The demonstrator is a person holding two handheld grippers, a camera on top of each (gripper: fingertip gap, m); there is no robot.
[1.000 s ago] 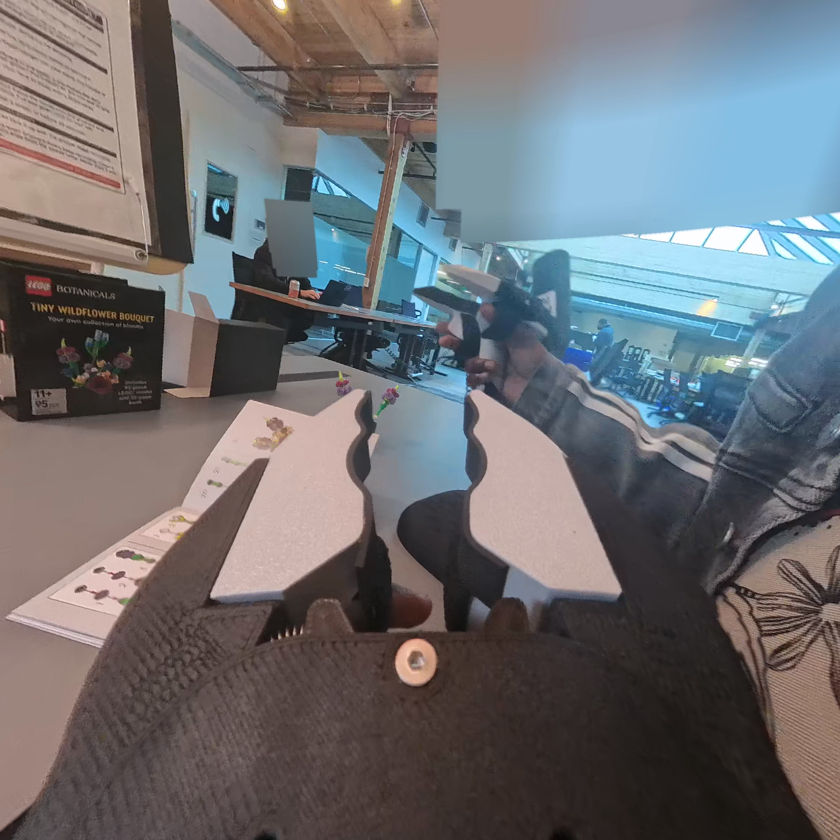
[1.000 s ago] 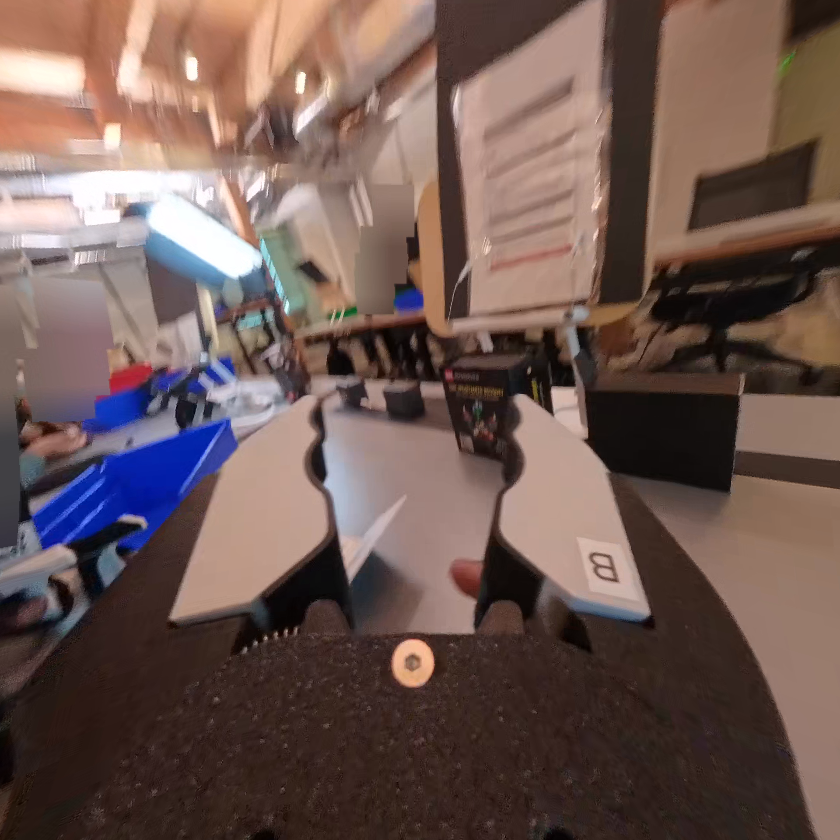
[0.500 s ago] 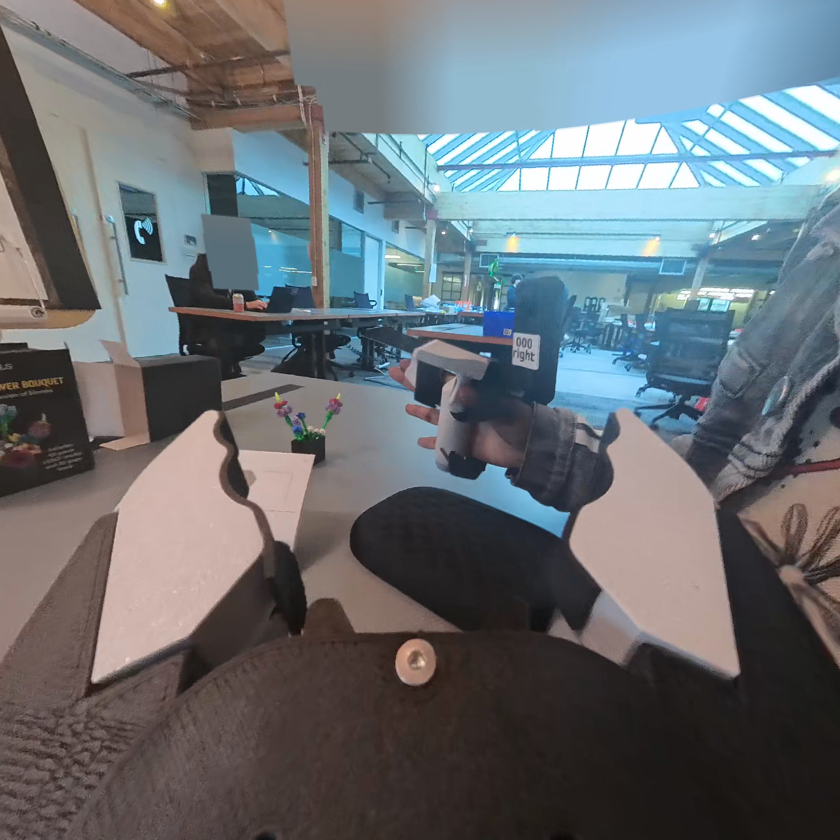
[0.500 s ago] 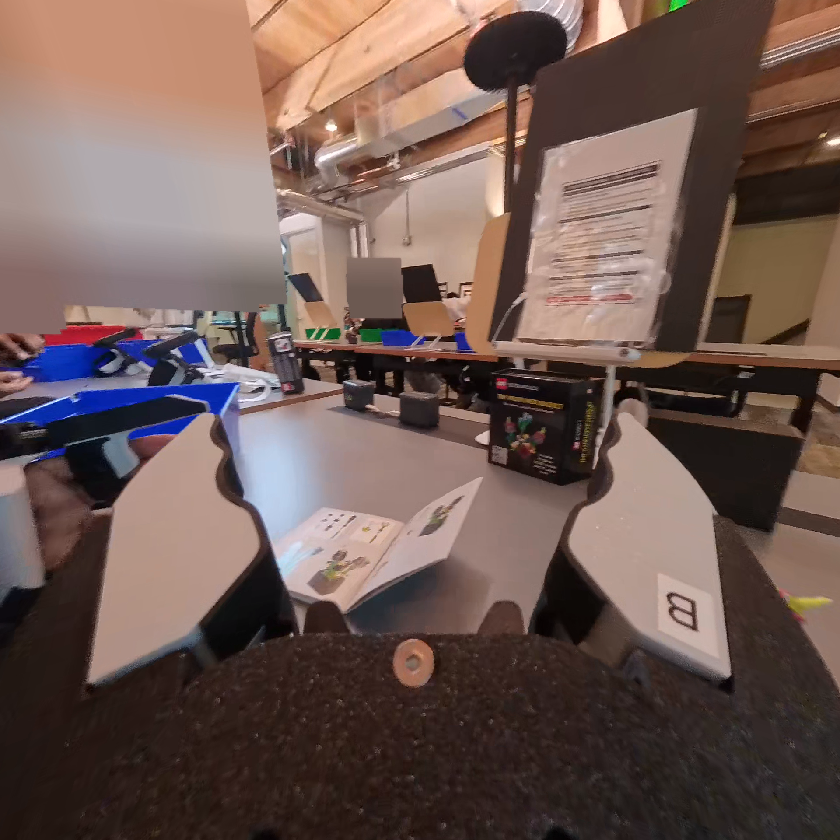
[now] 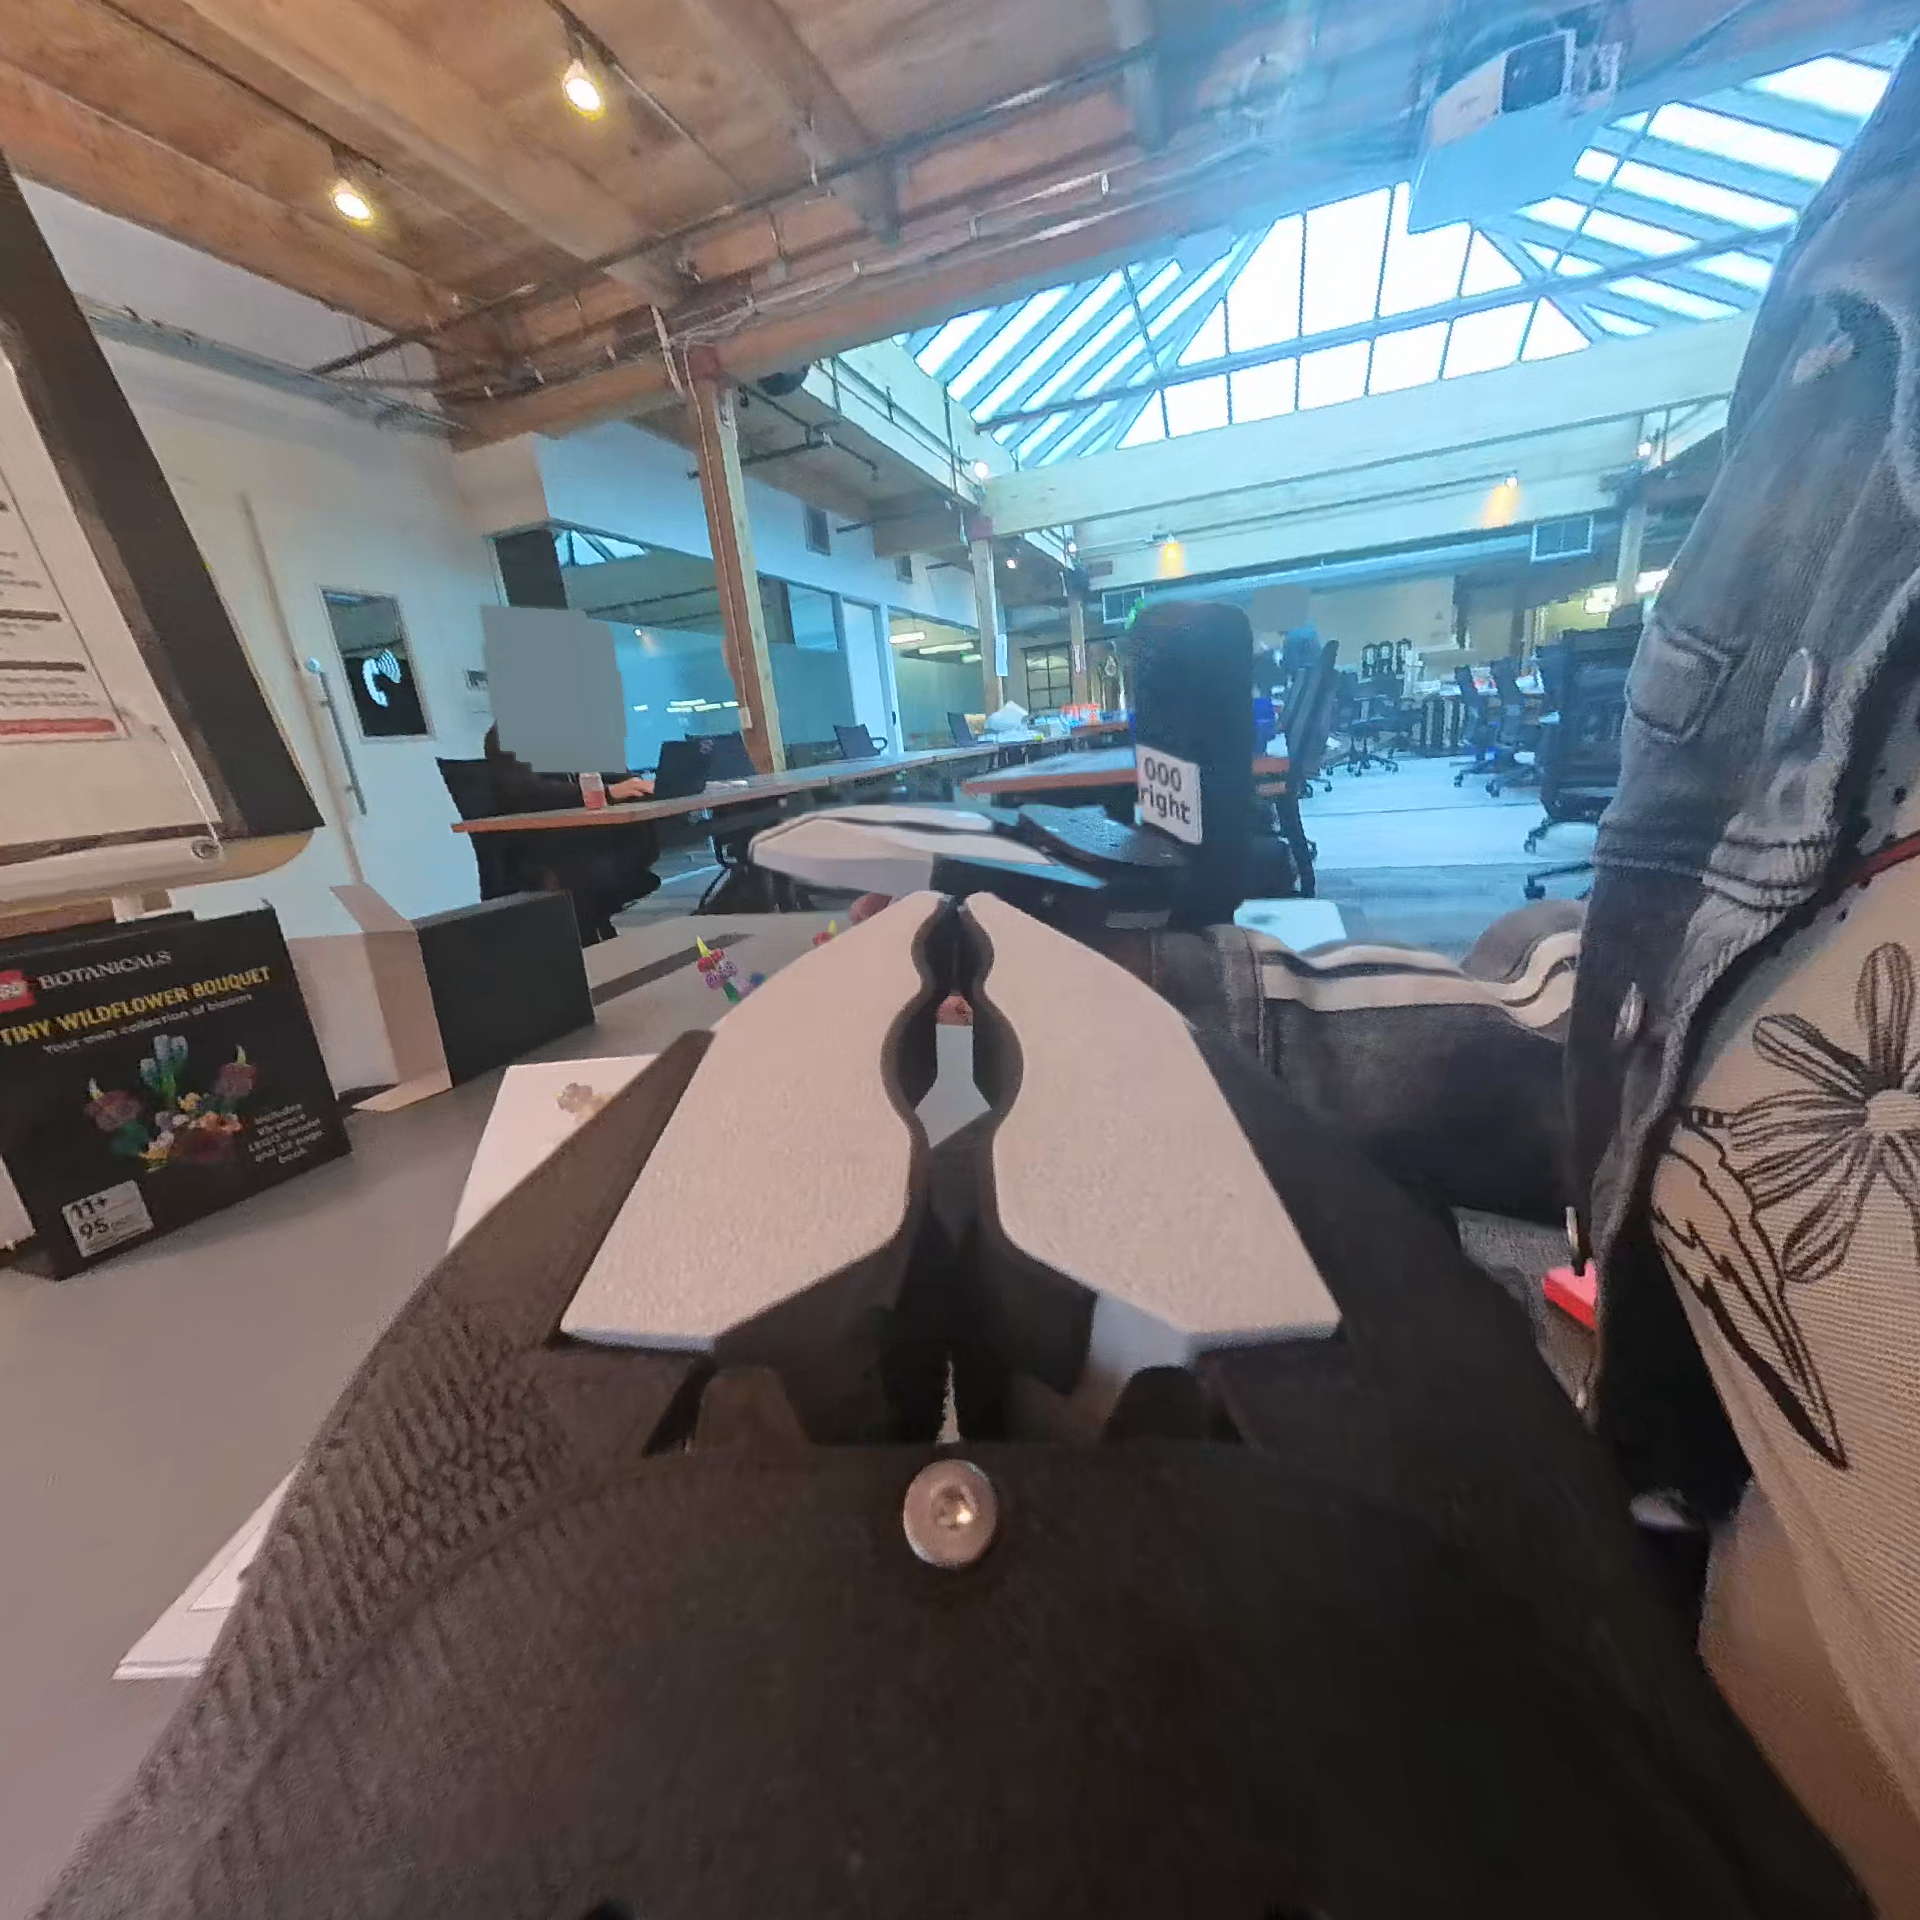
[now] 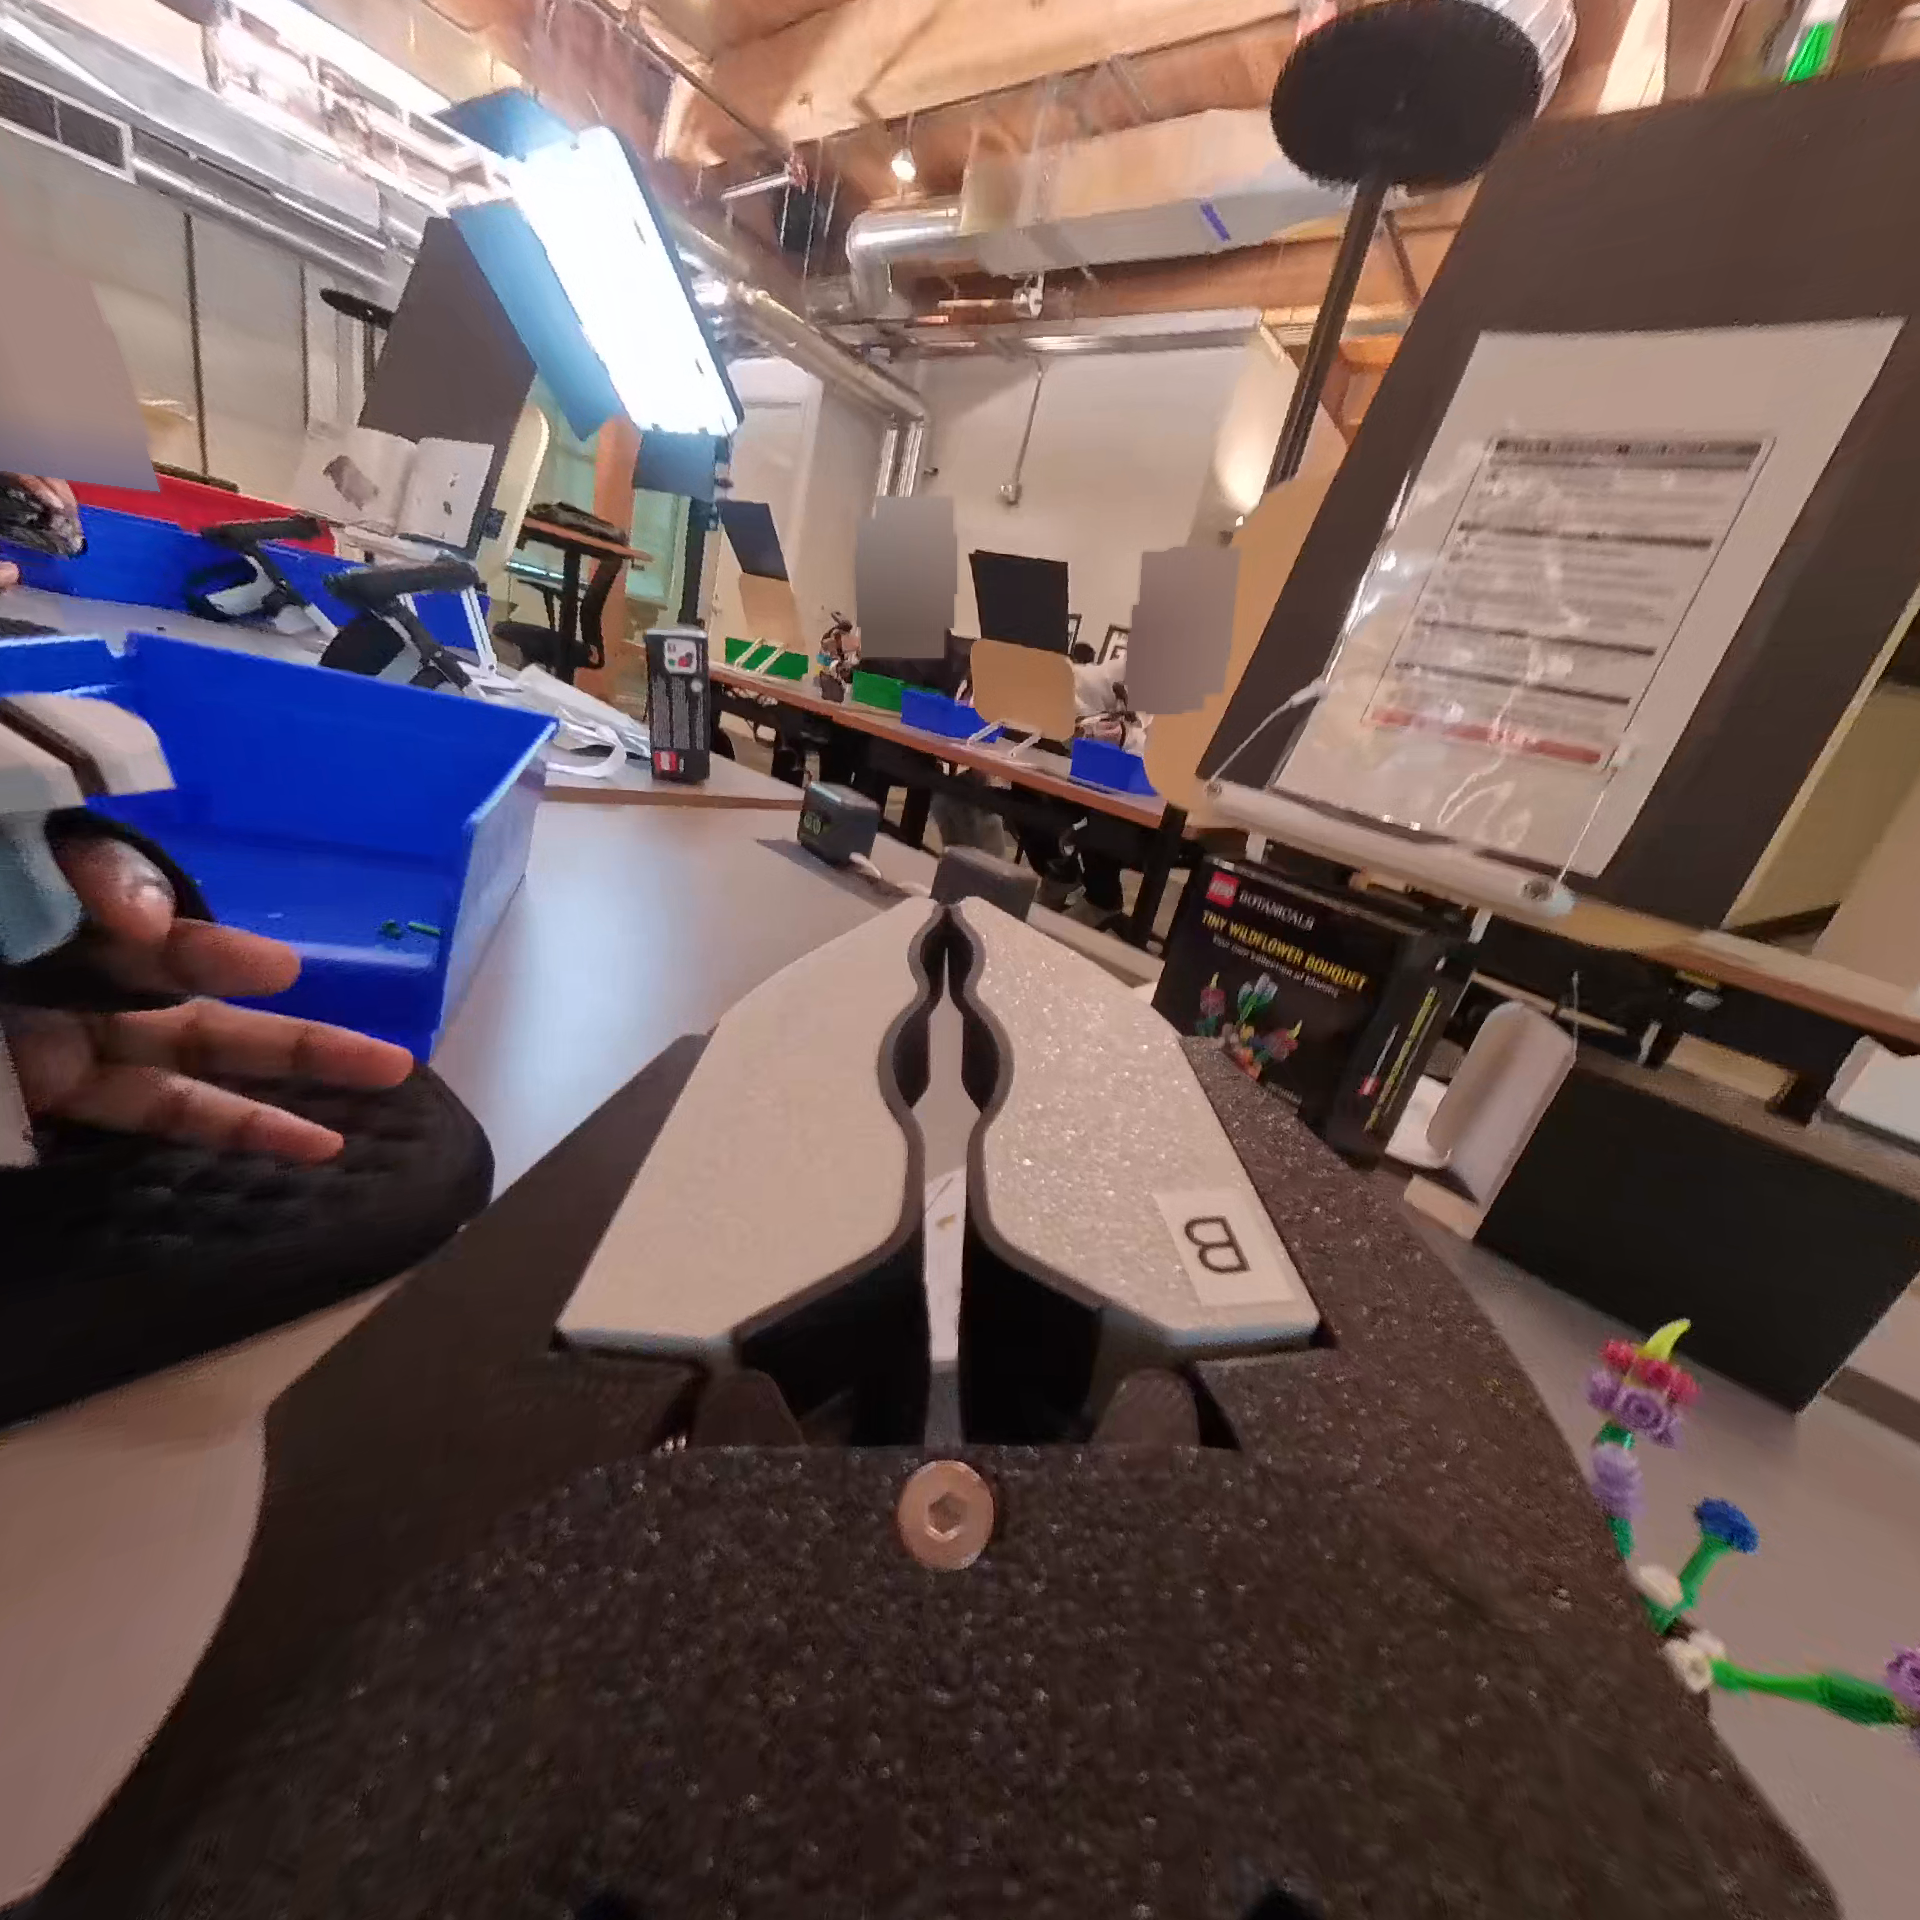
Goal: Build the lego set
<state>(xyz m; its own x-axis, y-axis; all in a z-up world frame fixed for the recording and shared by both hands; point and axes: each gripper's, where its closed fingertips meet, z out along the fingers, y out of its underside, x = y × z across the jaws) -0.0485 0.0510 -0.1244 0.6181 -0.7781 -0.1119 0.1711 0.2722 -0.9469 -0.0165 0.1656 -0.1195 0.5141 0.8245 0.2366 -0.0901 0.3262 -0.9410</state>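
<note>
A small built lego flower bouquet with purple, blue, white and red blooms stands on the grey table at the right edge of the right wrist view. In the left wrist view its top peeks out beyond my left finger. My left gripper is shut and empty, held above the table. My right gripper is shut and empty too. It also shows farther off in the left wrist view. The black lego box stands at the left, also in the right wrist view. The white instruction booklet lies under my left gripper.
A blue bin sits at the left with a person's hand in front of it. A black open box and a tilted board with a printed sheet stand at the table's back. A person's jacket fills the right. Spacing between my two grippers at the tips: around 12 cm.
Both grippers opened wide half a second ago and have now shut with nothing in them. Both views have swung, and the bouquet now shows at the right of the right wrist view.
</note>
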